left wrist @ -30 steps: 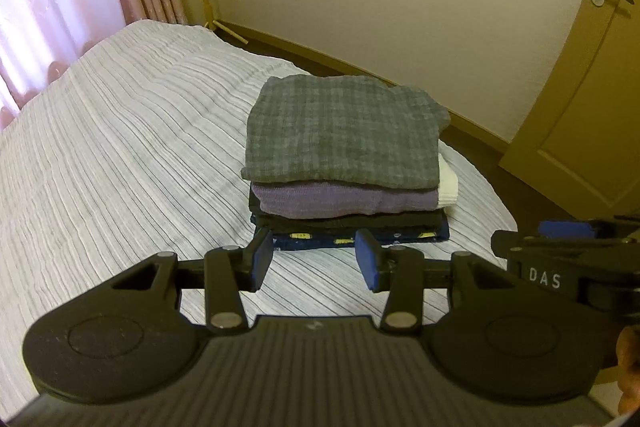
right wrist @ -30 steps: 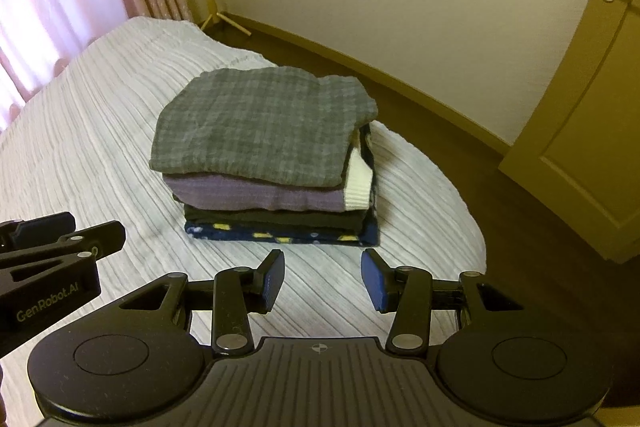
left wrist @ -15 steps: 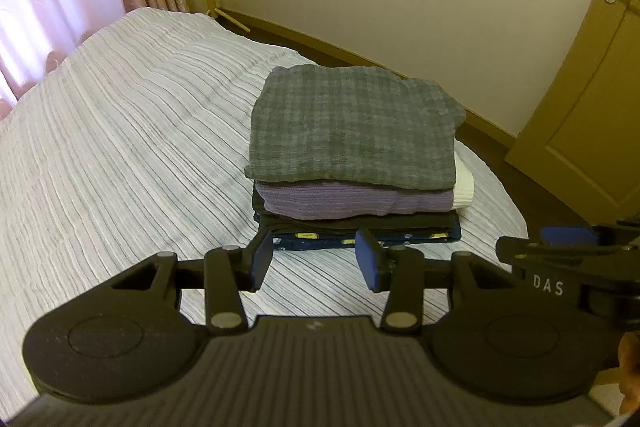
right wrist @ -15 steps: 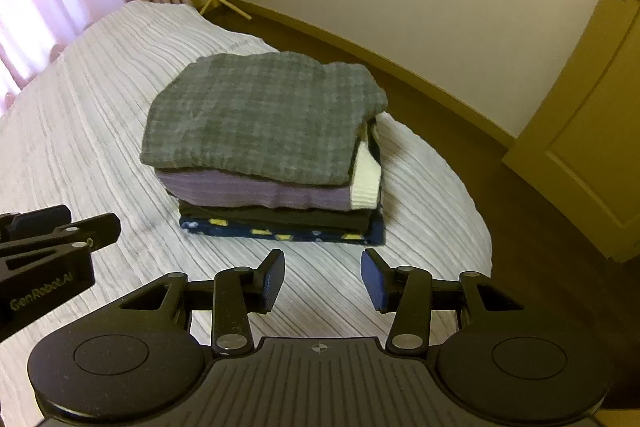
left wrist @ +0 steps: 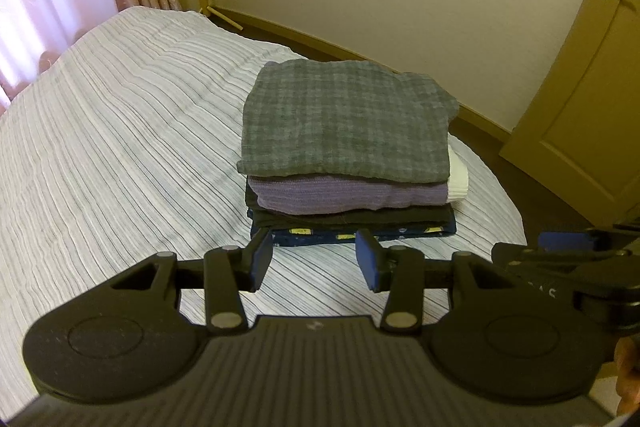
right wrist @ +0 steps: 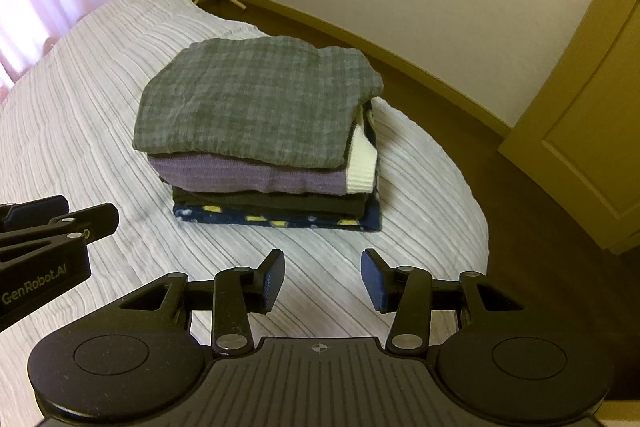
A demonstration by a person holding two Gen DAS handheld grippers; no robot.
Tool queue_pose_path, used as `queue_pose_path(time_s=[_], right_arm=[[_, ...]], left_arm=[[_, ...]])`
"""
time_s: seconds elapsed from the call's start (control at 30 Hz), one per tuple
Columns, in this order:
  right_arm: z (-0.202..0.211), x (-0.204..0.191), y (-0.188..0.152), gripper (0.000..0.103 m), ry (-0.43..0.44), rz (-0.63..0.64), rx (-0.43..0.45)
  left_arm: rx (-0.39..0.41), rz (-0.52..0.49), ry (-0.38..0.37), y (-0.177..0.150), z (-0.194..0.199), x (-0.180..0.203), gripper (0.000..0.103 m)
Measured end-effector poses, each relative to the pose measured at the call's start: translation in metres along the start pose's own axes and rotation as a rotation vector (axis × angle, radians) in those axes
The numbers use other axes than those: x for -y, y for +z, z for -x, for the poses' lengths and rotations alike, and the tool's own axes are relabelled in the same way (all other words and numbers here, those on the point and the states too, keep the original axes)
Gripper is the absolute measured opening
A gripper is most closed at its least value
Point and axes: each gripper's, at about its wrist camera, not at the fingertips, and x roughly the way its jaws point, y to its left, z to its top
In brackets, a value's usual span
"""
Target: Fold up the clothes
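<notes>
Folded stack [left wrist: 348, 163] squared near the corner of the striped bedspread [left wrist: 120, 131]: grey checked top [right wrist: 252, 107] uppermost, then purple knit [right wrist: 248, 177], dark garment, navy patterned piece [right wrist: 280, 221] as base. Widest at bottom, presumably for stability. Left gripper [left wrist: 314, 259] and right gripper [right wrist: 322, 279] parted, empty, short of the stack, clear of cloth. Folding apparently complete.

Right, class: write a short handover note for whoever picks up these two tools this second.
Left tool: open, empty, above the bed.
Right tool: open, empty, beside it.
Clothes: one folded stack near the bed's far corner, grey checked piece on top, navy patterned piece at the bottom.
Done: everything in view is folded and stacked.
Left: no loose clothes visible; look around for more.
</notes>
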Motion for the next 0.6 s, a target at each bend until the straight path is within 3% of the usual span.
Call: queue_pose_path(time_s=[0.5, 0.6], right_arm=[[0.013, 0.004, -0.018, 0.046, 0.0, 0.003, 0.008], [0.017, 0.003, -0.022, 0.046, 0.005, 0.007, 0.014]], left_arm=[[0.011, 0.004, -0.001, -0.016, 0.015, 0.006, 0.043], [0.016, 0.005, 0.005, -0.02, 0.019, 0.007, 0.047]])
